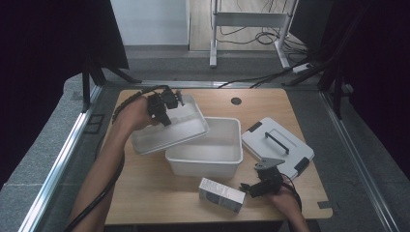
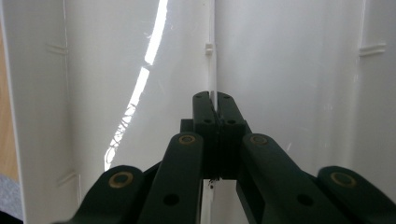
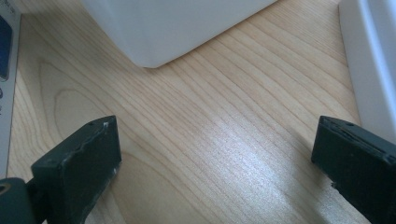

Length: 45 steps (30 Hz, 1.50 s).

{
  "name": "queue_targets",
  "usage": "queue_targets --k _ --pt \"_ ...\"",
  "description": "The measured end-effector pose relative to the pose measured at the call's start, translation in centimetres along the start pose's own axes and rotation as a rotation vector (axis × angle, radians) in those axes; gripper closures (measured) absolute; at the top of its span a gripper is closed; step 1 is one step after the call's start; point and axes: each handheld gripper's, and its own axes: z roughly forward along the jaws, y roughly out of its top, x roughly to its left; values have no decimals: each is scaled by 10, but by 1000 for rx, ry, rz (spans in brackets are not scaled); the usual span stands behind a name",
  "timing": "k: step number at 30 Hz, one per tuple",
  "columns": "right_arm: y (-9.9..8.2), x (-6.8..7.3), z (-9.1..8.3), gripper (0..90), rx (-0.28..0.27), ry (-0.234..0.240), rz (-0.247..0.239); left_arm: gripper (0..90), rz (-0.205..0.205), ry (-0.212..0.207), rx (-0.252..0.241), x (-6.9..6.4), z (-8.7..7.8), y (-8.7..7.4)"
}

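Nearest the high camera, my 2 forearms enter from the bottom edge. My right tongs rest low over the front right of the wooden counter, jaws spread wide with bare wood between them and nothing held. Just to their left lies a small grey carton, flat on the counter. Beyond it stands a white open bin, upright and central. Right of the bin lies a grey lid with a black handle, flat, near my right tongs.

My left tongs are pressed together on a thin rib of the white tray, which I hold tilted above the counter; its right end overlaps the bin's left rim, though I cannot tell whether the 2 touch. In the left gripper view, the tongs pinch that central rib, with the tray's white inner surface spread behind them.
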Motion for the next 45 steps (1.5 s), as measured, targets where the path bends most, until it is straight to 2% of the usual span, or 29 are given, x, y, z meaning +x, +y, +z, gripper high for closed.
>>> queue_targets --k 1,4,6,8,11,12,16,18,19,20,23,27,31,35,36,39,41,43,44,45 --pt "0 0 0 10 0 0 0 890 -4 2 5 2 0 -4" --pt "0 0 0 10 1 0 -1 890 -49 7 2 8 -1 -21" --pt "0 0 0 10 0 0 1 890 -59 8 4 9 -1 -25" --pt "0 0 0 10 1 0 -1 889 -94 9 2 14 -1 -42" --pt "0 0 0 11 0 -1 -1 889 -126 8 5 18 -2 -57" --pt "0 0 0 11 0 -1 -1 890 -126 8 5 18 -2 -57" --pt "0 0 0 10 0 -1 2 890 -196 18 -3 24 -2 -86" --pt "0 0 0 10 1 -2 0 889 -206 19 -3 25 -2 -90" --pt "0 0 0 10 1 -2 1 890 -228 23 0 28 -3 -103" --pt "0 0 0 10 1 -2 1 890 -228 23 0 28 -3 -103" --pt "0 0 0 10 0 -2 3 890 -262 27 8 32 -2 -122" --pt "0 0 0 11 0 -3 2 889 -284 28 9 33 1 -135" --pt "0 0 0 11 1 -2 3 890 -303 17 12 33 15 -149" --pt "0 0 0 11 1 -2 2 889 -310 4 12 33 34 -154" --pt "0 0 0 11 1 -2 2 889 -310 4 12 33 34 -154" --pt "0 0 0 11 1 -2 2 889 -316 -6 16 32 60 -158" --pt "0 0 0 11 1 -2 2 890 -317 -7 16 32 65 -158" --pt "0 0 0 11 1 -2 2 889 -327 -15 11 31 84 -159" --pt "0 0 0 11 1 -2 2 889 -327 -15 11 31 84 -159" --pt "0 0 0 11 1 -2 2 889 -331 -17 8 30 90 -160"
